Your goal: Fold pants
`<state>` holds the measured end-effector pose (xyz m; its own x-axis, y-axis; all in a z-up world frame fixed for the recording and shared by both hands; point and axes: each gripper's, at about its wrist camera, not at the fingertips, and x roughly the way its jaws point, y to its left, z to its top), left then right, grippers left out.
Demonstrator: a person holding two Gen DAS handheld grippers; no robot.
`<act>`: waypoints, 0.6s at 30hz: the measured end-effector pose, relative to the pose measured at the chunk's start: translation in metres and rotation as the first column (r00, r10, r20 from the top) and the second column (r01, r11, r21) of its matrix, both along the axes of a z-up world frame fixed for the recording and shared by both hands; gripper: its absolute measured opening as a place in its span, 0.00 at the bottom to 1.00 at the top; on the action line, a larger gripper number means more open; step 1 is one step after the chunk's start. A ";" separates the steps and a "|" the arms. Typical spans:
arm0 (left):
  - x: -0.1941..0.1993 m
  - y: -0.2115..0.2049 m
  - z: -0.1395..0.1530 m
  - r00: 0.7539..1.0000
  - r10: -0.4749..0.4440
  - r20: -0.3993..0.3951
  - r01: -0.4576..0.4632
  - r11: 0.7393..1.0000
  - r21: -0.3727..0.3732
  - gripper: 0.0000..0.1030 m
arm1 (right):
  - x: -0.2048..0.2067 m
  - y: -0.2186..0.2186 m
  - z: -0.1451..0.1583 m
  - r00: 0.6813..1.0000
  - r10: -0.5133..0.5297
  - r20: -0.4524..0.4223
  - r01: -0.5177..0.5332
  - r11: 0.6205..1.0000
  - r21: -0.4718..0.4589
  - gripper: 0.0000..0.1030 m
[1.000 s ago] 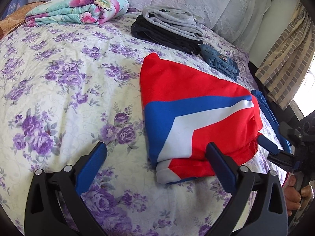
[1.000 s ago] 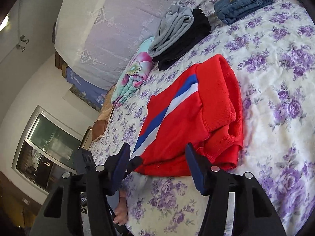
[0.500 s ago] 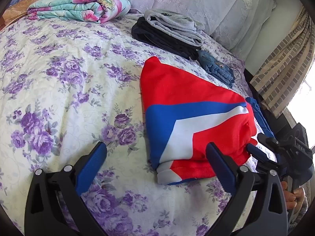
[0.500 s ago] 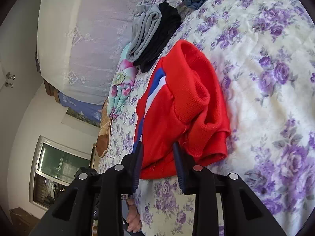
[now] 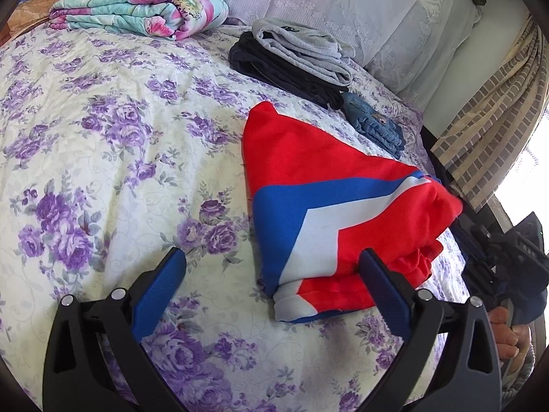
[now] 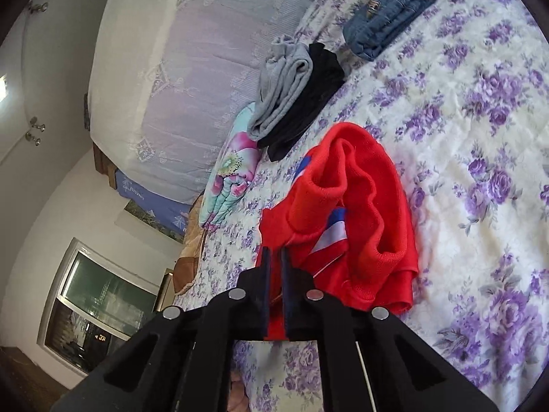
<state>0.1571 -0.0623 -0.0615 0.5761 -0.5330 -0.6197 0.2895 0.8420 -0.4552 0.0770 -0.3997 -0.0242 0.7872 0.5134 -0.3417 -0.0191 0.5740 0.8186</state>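
Both wrist cams sit low over the bed (image 5: pixel 103 130), facing the headboard end; both catch the red pants (image 5: pixel 308 178) (image 6: pixel 370 185), right cam rolled sideways.

A wide stretch of the purple-flowered white bedspread (image 5: pixel 103 144) is lying open to the left of the folded red, blue and white knit pants (image 5: pixel 329 213), giving a gripper free passage there. Toward the headboard, three obstacles are sitting in a row: a folded turquoise-and-pink floral blanket (image 5: pixel 137 10), a stack of folded grey and black garments (image 5: pixel 295 58), and folded blue denim jeans (image 5: pixel 374 127). A gap of bedspread is separating this row from the pants. On the right, a striped beige curtain (image 5: pixel 487 127) is hanging near the bed's edge, narrowing the room there.
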 end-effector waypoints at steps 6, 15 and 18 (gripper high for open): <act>0.000 0.000 0.000 1.000 0.000 0.001 0.000 1.000 0.002 0.96 | -0.010 -0.014 -0.038 0.993 -0.011 -0.115 0.022 0.995 0.100 0.03; 0.000 0.000 -0.001 1.000 0.000 0.000 0.000 1.000 0.006 0.96 | 0.012 -0.003 -0.037 0.985 0.009 -0.170 0.015 0.990 0.138 0.10; 0.000 0.000 -0.001 1.000 0.000 0.001 0.000 1.000 0.004 0.96 | 0.017 -0.002 -0.039 0.983 -0.015 -0.185 0.045 0.987 0.158 0.27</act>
